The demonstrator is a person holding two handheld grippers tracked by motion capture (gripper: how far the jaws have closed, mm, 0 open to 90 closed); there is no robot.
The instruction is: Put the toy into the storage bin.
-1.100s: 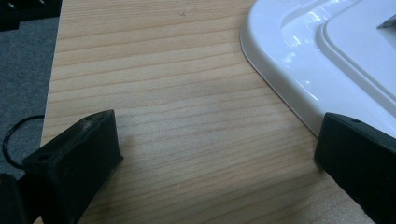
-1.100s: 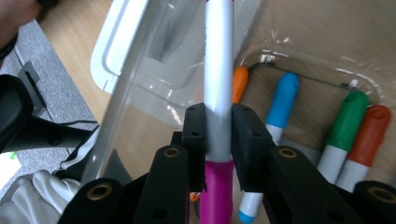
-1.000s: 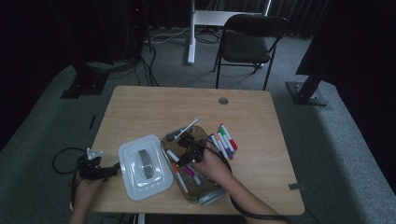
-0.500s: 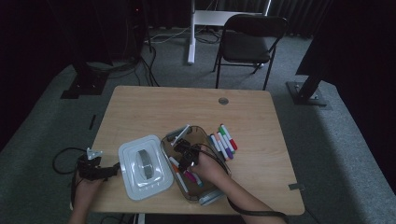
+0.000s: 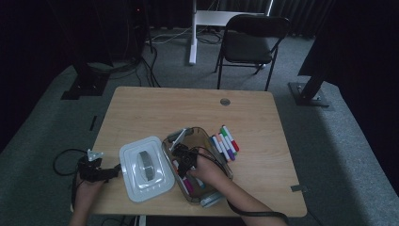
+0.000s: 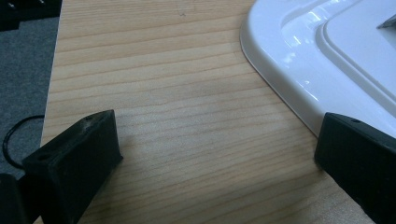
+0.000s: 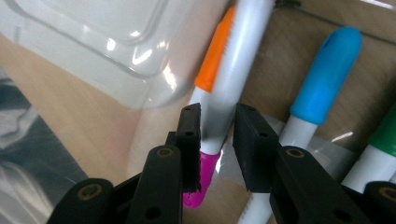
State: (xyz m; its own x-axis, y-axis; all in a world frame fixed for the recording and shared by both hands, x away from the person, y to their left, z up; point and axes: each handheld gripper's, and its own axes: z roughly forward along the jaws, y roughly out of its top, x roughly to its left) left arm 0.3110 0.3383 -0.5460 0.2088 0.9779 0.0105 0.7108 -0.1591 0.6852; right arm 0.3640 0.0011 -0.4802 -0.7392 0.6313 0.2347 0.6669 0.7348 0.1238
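While reaching down into the bin (image 5: 208, 133), keeps the right gripper (image 7: 217, 112) astride a white marker (image 7: 243, 56) with a pink cap (image 7: 205, 172). Jaws have just been easing apart, with the barrel between them and the pads close on either side. Cannot tell whether they press on it. Marker itself lying in the bin, slantwise, beside an orange-capped one (image 7: 215, 56) and hard by the bin's clear wall. Blue-capped (image 7: 327, 70) and green-capped (image 7: 385, 133) markers just to its other side, also in the bin.

Seen from above: bin near the front of the table (image 5: 164, 108), white lid (image 5: 143, 169) flat just to its left. More markers (image 5: 226, 143) in a row on the wood to the bin's right, outside it.

Left gripper (image 6: 219, 126) low at the table's left edge, jaws wide apart, nothing between them but bare wood. One jaw just over the lid's rim, the other near the table's edge. Not touching the bin.
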